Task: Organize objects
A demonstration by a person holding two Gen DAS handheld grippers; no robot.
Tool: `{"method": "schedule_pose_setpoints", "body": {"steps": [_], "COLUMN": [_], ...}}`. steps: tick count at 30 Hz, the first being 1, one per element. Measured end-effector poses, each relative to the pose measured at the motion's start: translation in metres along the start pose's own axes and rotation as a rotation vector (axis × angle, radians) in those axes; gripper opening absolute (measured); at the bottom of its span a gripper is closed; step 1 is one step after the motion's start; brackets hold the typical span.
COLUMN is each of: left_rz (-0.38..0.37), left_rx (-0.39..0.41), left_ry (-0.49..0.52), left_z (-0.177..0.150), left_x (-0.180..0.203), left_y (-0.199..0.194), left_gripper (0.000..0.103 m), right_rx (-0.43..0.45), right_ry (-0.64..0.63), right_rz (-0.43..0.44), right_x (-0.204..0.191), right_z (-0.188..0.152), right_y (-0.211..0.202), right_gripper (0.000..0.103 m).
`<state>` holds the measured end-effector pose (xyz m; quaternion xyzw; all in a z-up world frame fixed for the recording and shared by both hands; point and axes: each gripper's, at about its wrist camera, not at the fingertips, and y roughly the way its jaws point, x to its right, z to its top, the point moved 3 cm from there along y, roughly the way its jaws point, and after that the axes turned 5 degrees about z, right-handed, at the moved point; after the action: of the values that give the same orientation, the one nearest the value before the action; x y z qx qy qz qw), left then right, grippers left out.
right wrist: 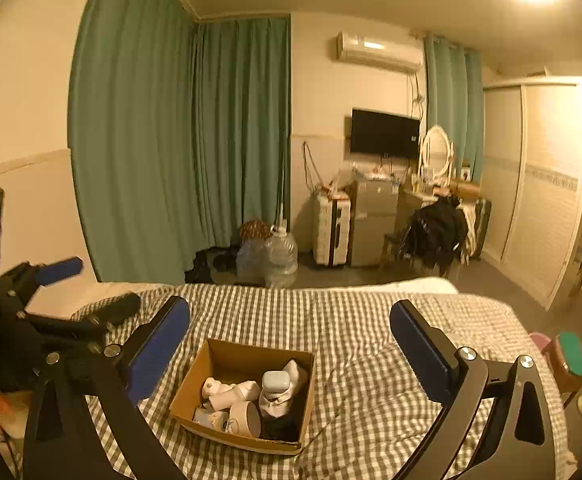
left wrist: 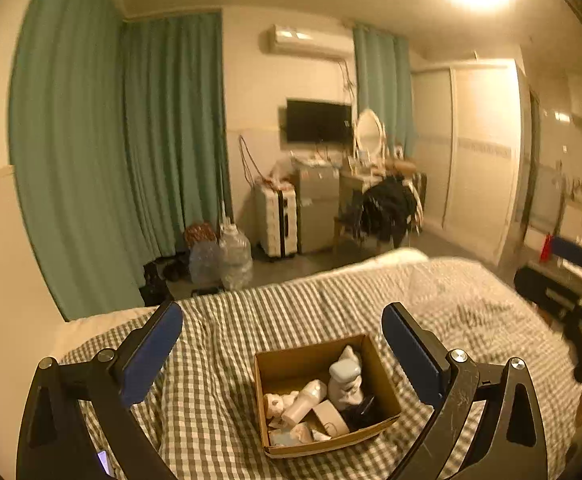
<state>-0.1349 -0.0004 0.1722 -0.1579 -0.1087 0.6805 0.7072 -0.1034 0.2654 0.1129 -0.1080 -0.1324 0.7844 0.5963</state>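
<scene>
Box [right wrist: 211,364]: near wall hides the lower parts of the white items inside. Dark thing in its corner [right wrist: 279,426] too dim to identify. Right of box, right gripper [left wrist: 571,280] blurred, cut by frame edge.

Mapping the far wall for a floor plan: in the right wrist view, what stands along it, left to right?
Water jugs → suitcase → fridge → chair with dark clothes → wardrobe.
</scene>
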Motion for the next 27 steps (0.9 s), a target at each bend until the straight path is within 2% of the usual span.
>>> {"method": "schedule_pose_setpoints", "body": {"steps": [4,8,11,16,19,23,27], "left_rz": [0.034,0.035,0.036,0.068,0.093,0.047,0.095], "left_rx": [0.060,0.122,0.134,0.123,0.084,-0.003,-0.013], "left_ry": [-0.042,-0.074,-0.079,-0.048,-0.018,-0.053,-0.023], "left_z": [-0.004,-0.026,-0.047,-0.090,-0.121,-0.165,-0.195], "left_x": [-0.010,-0.015,-0.014,-0.007,0.000,0.008,0.013], "left_y": [-0.031,-0.055,-0.060,-0.047,-0.026,0.003,0.017], "left_gripper": [0.103,0.103,0.103,0.103,0.103,0.103,0.103], "right_rx": [0.040,0.111,0.146,0.147,0.115,0.015,-0.045], "right_ry": [-0.005,0.020,0.028,0.017,0.024,0.017,0.048], "right_rz": [-0.025,0.009,-0.005,-0.059,-0.066,-0.080,-0.109], "right_x": [-0.005,-0.006,-0.009,-0.010,-0.005,0.000,0.005], "right_z": [-0.004,-0.019,-0.039,-0.085,-0.117,-0.162,-0.205], "right_y": [-0.030,-0.056,-0.066,-0.059,-0.042,-0.011,0.013], "right_gripper": [0.101,0.102,0.102,0.102,0.102,0.102,0.102]}}
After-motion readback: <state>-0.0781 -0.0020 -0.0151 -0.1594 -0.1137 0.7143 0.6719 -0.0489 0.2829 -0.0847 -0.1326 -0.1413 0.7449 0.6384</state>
